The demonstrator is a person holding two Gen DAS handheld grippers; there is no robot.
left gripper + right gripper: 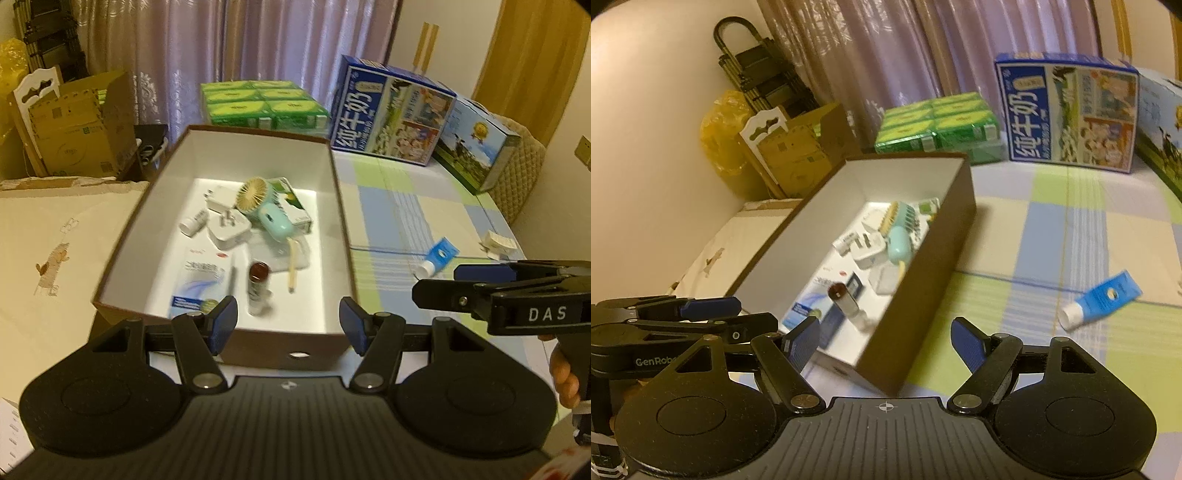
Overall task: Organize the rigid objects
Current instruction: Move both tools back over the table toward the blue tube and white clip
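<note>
Your box (334,206) already holds most items; only the blue tube (1099,300) lies outside, on the checked cloth (1071,221). Left gripper (288,319) and right gripper (886,338): both spread, empty.

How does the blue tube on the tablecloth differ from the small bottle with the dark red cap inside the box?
The blue tube lies flat on the checked cloth, outside the box; the bottle is inside it, tilted, cap up. The tube is blue with a white cap; the bottle is pale with a dark red cap. Neither claw holds either one; both are small capped containers.
</note>
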